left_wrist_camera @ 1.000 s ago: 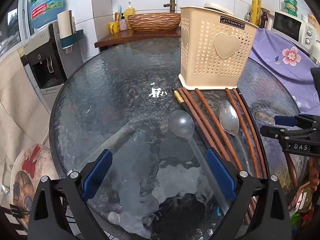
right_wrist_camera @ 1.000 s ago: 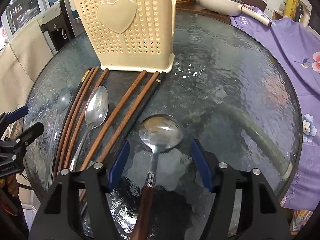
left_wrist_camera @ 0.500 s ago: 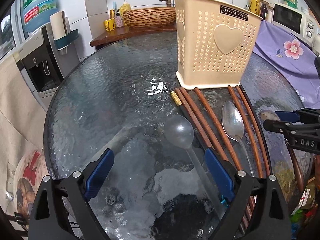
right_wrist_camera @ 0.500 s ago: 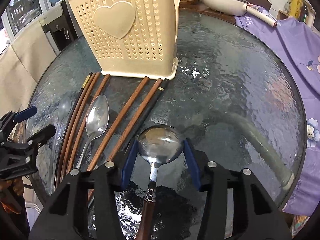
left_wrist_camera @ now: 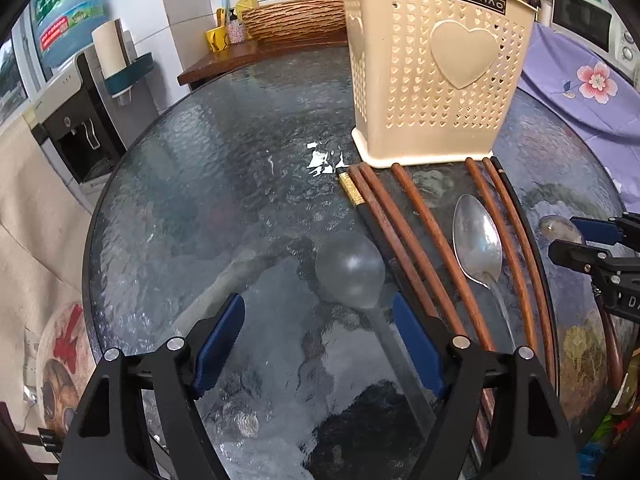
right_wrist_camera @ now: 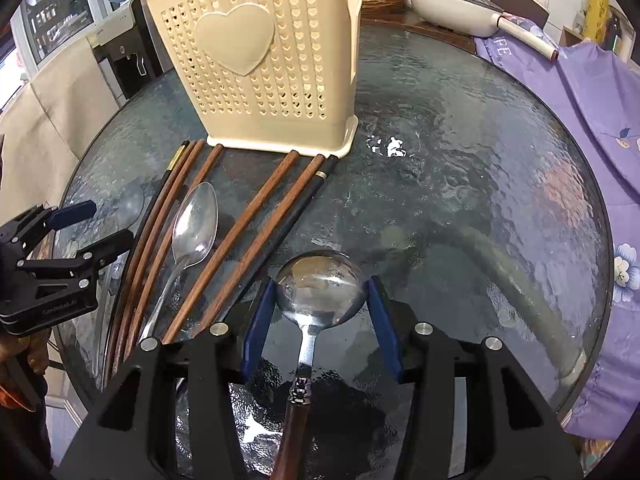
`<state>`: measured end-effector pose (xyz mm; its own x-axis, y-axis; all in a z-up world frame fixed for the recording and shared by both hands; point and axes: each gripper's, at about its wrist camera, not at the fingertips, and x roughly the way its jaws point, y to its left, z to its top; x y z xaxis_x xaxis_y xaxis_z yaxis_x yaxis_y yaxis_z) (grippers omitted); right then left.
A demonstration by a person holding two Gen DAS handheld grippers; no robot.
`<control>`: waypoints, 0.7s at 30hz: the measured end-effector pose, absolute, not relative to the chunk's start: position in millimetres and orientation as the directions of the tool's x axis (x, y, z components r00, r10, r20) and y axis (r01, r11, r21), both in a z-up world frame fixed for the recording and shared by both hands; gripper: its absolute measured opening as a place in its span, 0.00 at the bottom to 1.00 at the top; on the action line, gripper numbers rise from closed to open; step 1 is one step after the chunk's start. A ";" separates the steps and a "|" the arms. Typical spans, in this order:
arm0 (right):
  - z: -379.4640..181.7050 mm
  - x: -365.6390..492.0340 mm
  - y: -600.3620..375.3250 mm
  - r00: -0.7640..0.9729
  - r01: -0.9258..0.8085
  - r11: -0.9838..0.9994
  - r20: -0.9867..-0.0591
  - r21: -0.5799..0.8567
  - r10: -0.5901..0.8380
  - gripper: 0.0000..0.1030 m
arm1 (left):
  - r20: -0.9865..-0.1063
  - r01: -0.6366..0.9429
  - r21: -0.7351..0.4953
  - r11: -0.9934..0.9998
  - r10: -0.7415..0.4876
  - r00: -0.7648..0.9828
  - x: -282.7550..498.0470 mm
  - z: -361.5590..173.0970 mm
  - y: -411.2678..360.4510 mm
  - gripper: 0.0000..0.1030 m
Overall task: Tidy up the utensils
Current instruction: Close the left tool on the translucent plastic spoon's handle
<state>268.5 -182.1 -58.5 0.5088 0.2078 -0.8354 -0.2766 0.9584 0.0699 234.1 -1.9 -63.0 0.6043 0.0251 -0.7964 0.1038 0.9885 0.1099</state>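
Standing beyond both tongs on the round textured-glass table point(left_wrist_camera: 200, 184), the cream perforated plastic utensil caddy point(right_wrist_camera: 276, 76) waits unfilled as far as you can see. Your right tongs point(right_wrist_camera: 320, 312) clamp the bowl of the wooden-handled steel ladle-spoon point(right_wrist_camera: 320, 288), pads at its rim. Your left tongs point(left_wrist_camera: 320, 340), jaws just closing yet unclenched, straddle the translucent plastic spoon point(left_wrist_camera: 350, 270). Next, you lift the ladle-spoon clear and carry it forward into the caddy.

Both tools point steeply downward: the left tool point(left_wrist_camera: 316, 336) with jaws wide apart and just narrowing, the right tool point(right_wrist_camera: 320, 320) with jaws closed against a spoon bowl point(right_wrist_camera: 320, 292).
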 end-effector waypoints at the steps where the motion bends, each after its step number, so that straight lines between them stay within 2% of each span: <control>1: -58.7 268.2 -180.8 0.508 -0.279 0.958 -0.836 0.067 0.206 0.46 | -0.796 0.103 0.114 0.988 0.029 0.604 236.4 -63.1 -1.7 0.73; 10: -58.3 271.1 -175.0 0.502 -0.282 0.957 -0.840 0.065 0.205 0.46 | -0.800 0.091 0.104 0.990 0.029 0.599 250.0 -63.5 -7.3 0.63; 18: -56.3 275.2 -175.9 0.522 -0.270 0.960 -0.828 0.068 0.205 0.46 | -0.804 0.094 0.062 0.994 -0.006 0.594 254.2 -63.2 -6.8 0.42; 21: -54.5 276.4 -179.0 0.528 -0.267 0.961 -0.824 0.069 0.205 0.46 | -0.805 0.096 0.068 0.993 -0.002 0.593 253.6 -63.5 -9.1 0.42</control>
<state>276.4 -179.0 -54.5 0.5283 0.2054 -0.8238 -0.2668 0.9613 0.0686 253.6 -9.1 -63.5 0.5932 -0.0022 -0.8050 0.0958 0.9931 0.0678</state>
